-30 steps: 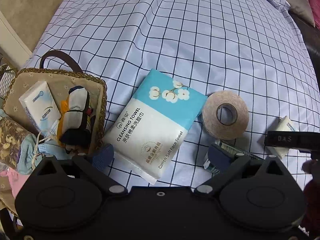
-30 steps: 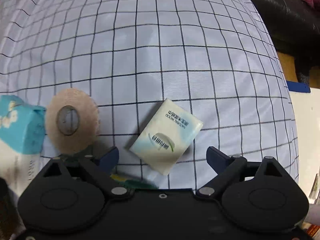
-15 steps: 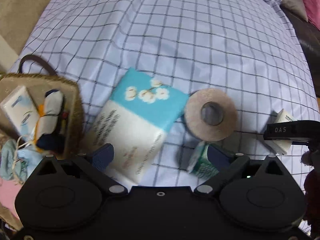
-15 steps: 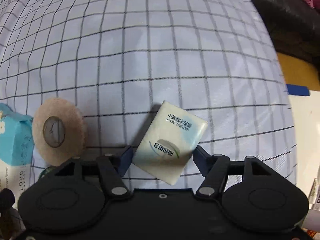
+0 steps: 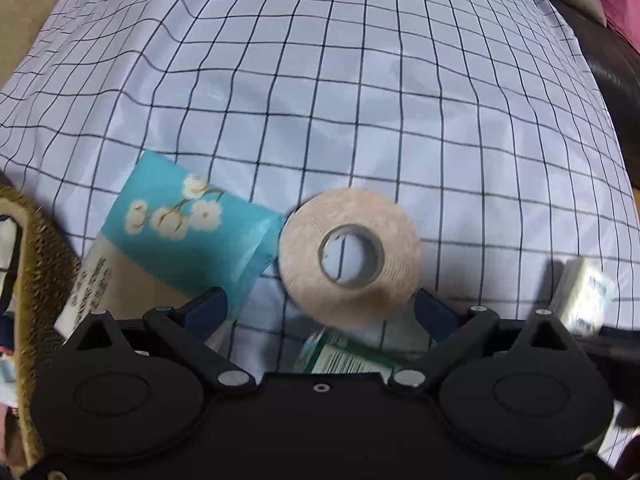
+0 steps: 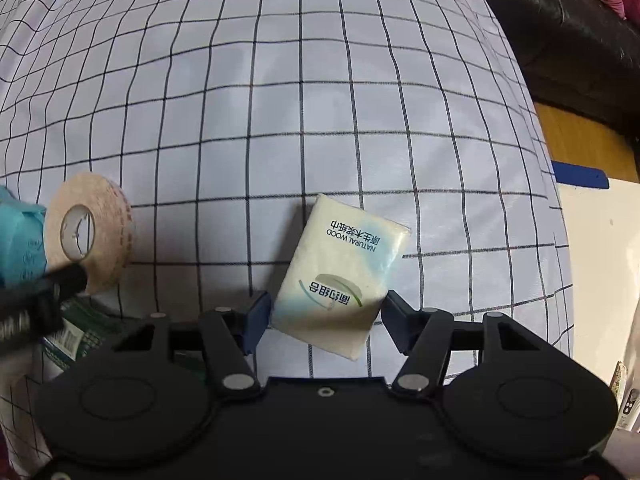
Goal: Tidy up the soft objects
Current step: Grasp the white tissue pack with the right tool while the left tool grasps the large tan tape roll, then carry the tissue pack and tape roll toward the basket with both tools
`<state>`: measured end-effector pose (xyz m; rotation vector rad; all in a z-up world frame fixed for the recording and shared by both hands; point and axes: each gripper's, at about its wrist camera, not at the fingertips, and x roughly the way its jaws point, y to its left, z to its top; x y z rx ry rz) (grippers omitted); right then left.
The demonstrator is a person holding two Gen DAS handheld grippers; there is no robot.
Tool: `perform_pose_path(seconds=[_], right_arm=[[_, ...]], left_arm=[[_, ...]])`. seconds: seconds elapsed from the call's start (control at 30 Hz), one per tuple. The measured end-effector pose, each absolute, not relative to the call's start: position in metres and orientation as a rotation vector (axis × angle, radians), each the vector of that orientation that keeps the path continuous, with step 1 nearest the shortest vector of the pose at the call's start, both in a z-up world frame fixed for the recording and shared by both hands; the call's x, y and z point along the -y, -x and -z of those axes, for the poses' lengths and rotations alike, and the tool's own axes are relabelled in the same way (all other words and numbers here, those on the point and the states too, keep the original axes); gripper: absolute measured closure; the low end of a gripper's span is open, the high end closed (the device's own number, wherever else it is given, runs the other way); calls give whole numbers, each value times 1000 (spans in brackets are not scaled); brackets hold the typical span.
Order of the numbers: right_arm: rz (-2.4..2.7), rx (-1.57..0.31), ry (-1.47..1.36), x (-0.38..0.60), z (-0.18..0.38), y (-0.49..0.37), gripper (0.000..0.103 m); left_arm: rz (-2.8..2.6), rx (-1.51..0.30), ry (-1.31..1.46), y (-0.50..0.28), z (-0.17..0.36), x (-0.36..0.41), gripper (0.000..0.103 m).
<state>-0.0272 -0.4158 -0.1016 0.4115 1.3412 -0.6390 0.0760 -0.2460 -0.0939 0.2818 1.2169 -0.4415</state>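
My right gripper [image 6: 323, 318] is closed in around a small white tissue pack [image 6: 346, 268] lying on the checked sheet; the pack fills the gap between the blue pads. The same pack shows at the right edge of the left wrist view [image 5: 582, 298]. My left gripper [image 5: 320, 312] is open, low over the sheet, with a beige paper roll [image 5: 350, 254] just ahead between its fingers and a green-and-white packet [image 5: 340, 354] under it. A blue and white cleansing towel pack [image 5: 176, 236] lies left of the roll.
A woven basket [image 5: 44, 264] with soft items stands at the far left. The checked sheet [image 5: 320, 100] spreads ahead. A black sofa [image 6: 560, 40] and a white surface [image 6: 600, 260] border the right side.
My left gripper has moved right and forward, so the roll now sits between its fingers. My right gripper has advanced and narrowed around the tissue pack.
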Motion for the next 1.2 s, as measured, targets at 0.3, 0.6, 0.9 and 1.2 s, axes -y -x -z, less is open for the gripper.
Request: perform_pose_path(seconds=[0.3, 0.6, 0.9, 1.2], right_arm=[[614, -1334, -433, 425, 106, 29, 45], [606, -1334, -413, 416, 103, 32, 46], [586, -1341, -396, 413, 101, 33, 47], [576, -1341, -378, 408, 94, 31, 48]], left_arm=[[447, -1256, -281, -74, 111, 270, 6], [386, -1335, -214, -98, 136, 266, 6], [387, -1322, -206, -105, 147, 285, 16], [408, -1276, -216, -92, 123, 291, 17]])
